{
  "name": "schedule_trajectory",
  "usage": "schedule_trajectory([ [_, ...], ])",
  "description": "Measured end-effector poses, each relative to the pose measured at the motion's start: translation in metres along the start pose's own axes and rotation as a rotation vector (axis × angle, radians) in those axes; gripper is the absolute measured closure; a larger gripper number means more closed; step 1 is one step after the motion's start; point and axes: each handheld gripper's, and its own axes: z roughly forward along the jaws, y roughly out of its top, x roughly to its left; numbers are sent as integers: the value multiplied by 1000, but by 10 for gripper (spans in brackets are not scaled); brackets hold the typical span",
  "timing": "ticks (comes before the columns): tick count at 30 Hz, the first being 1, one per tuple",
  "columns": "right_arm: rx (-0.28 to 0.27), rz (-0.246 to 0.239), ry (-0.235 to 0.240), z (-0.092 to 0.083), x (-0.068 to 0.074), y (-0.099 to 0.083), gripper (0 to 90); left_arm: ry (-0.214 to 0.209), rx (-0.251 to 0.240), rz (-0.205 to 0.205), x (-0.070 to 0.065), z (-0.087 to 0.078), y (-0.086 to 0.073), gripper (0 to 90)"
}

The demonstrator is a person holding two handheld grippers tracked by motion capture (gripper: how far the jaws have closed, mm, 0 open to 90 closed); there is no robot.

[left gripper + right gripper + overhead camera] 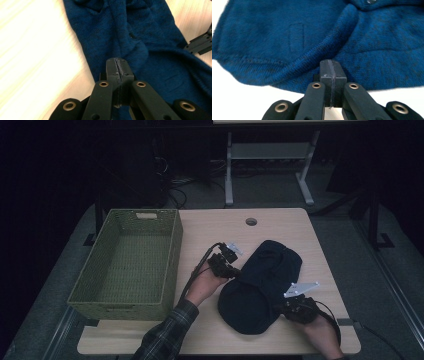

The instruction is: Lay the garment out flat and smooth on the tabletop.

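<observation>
Your left claw (231, 270) is clamped shut at the blue knit garment's (260, 287) nine o'clock edge, your right claw (289, 306) shut at its five o'clock hem, pads meeting without cloth between, likely to press folds flat. The garment lies bunched on the surface (210, 227), the green basket (125, 265) waiting at nine o'clock.

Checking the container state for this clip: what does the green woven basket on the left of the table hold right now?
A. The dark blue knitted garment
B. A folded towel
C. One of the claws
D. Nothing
D, the green woven basket shows only its bare woven floor, while the dark blue knitted garment lies on the table to its right, between the two claws.
</observation>
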Motion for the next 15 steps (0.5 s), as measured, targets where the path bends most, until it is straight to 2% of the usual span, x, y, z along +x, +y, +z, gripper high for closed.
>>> schedule_trajectory([
  [2,0,4,-15,-2,-3,-2,898,-9,5,-5,0,7,4,896],
  [4,0,16,-18,-4,-5,-4,898,-18,12,-1,0,15,8,896],
  [6,1,16,-13,-4,-7,-4,898,-27,5,-15,-1,24,11,896],
  [8,1,14,-13,-4,-8,-4,899,-23,18,-4,-1,33,12,896],
  [11,1,14,-14,-4,-8,-4,898,-26,58,-8,0,46,11,898],
  [13,1,17,-16,-5,-9,-4,899,-8,99,10,0,52,9,900],
  [15,2,21,-19,-5,-10,-5,899,-3,105,16,-1,54,6,900],
])
